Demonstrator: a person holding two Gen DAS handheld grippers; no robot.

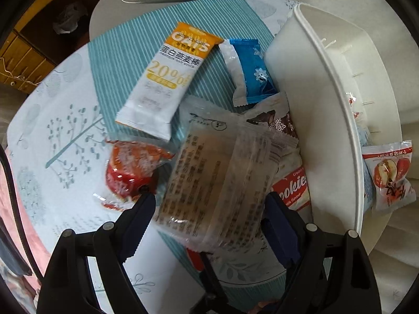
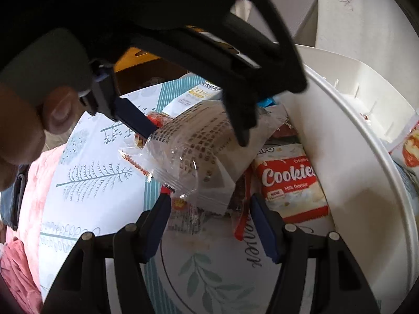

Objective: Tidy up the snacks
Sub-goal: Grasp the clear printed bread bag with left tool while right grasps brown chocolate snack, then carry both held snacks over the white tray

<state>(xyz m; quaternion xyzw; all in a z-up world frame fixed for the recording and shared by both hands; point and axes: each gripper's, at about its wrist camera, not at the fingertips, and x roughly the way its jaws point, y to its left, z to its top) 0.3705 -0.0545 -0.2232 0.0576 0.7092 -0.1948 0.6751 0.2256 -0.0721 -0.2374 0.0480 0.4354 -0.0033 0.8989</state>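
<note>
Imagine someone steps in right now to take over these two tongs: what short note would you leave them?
Left tongs: spread wide on either side of the clear printed packet, not visibly squeezing it; whether it is lifted is unclear.
Right tongs: open, empty, hovering over the pile beside the Cookies packet.
Still on the tablecloth: oats bar, blue snowflake packet, red candy, brown packet, Cookies packet.
Done: an apple-picture packet sits in the white bin.
Left: close on the clear packet, move it and the remaining snacks into the bin.
</note>
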